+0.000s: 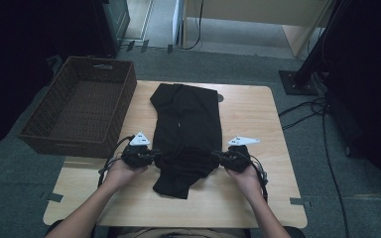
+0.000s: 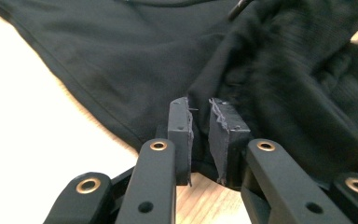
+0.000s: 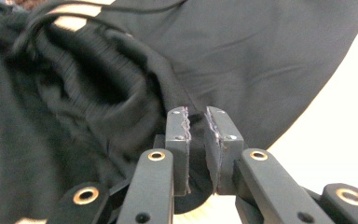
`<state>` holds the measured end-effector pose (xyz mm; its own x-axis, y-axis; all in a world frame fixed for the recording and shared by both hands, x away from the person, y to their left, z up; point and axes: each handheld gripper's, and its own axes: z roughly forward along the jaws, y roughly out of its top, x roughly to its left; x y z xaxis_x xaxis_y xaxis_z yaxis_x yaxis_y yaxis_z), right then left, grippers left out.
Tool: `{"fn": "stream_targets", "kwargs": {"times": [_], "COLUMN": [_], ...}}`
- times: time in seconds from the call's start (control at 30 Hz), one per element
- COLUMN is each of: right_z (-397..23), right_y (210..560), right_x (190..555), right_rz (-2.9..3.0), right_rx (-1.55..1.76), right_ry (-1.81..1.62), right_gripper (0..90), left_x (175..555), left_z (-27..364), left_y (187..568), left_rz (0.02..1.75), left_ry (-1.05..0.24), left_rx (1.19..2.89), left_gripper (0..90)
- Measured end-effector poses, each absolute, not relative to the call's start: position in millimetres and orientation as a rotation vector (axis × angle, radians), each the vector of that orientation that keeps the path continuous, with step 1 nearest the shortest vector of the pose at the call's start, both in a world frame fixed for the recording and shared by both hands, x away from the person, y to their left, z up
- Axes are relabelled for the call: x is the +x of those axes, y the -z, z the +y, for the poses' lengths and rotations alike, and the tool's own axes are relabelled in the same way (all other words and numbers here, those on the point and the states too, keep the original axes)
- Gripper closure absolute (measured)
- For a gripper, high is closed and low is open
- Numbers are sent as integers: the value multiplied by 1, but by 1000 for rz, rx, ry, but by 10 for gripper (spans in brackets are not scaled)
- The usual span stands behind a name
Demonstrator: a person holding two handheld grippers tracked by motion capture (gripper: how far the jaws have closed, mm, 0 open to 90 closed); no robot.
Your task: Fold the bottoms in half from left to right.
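The wooden table (image 1: 258, 106) is the largest thing, and around it is grey carpet floor (image 1: 357, 188). Its far edge and its right edge are bare, so there is open room at 1 to 3 o'clock of the cloth. The near strip of the table, at 6 o'clock, is also free between the two forearms.

At 10 o'clock stands a brown wicker basket (image 1: 44, 119). It hangs partly over the left edge of the table, and its near wall is just beside the left hand.

The black garment (image 1: 188, 124) lies in the middle of the table, long from 12 to 6 o'clock. Its lower part is bunched and lifted into folds between the two grippers.

The forearms come in from the bottom and open outward. The left gripper (image 1: 151, 156) is at 9 o'clock of the bunched cloth and points to 3 o'clock. The right gripper (image 1: 225, 157) is at 3 o'clock and points to 9 o'clock.

In the left gripper view the left gripper (image 2: 199, 123) has its pads nearly together with a fold of black cloth pinched between them. In the right gripper view the right gripper (image 3: 196, 126) is the same, almost closed on a fold of the garment's edge.

Black cables (image 1: 307, 111) lie on the floor at 3 o'clock.
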<state>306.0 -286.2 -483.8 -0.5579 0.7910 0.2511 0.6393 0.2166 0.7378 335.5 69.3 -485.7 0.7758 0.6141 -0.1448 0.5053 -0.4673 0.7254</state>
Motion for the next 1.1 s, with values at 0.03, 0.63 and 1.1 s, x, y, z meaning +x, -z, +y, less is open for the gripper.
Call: {"fn": "stream_targets", "kwargs": {"times": [0.03, 0.63, 1.1], "right_z": [-287, -263, -253], "right_y": [482, 502, 514], "right_x": [306, 391, 402], "right_rz": [2289, 2249, 2230], "right_rx": [1369, 1418, 1411], "right_ry": [-1262, -1176, -1105], "right_gripper": [802, 770, 745], "left_x": [338, 416, 418], "left_z": [70, 44, 35], "left_y": [484, 495, 512], "left_rz": [843, 880, 903], "left_ry": [-184, -274, -276], "left_rx": [2148, 2154, 2176], "left_gripper": [784, 778, 778]}}
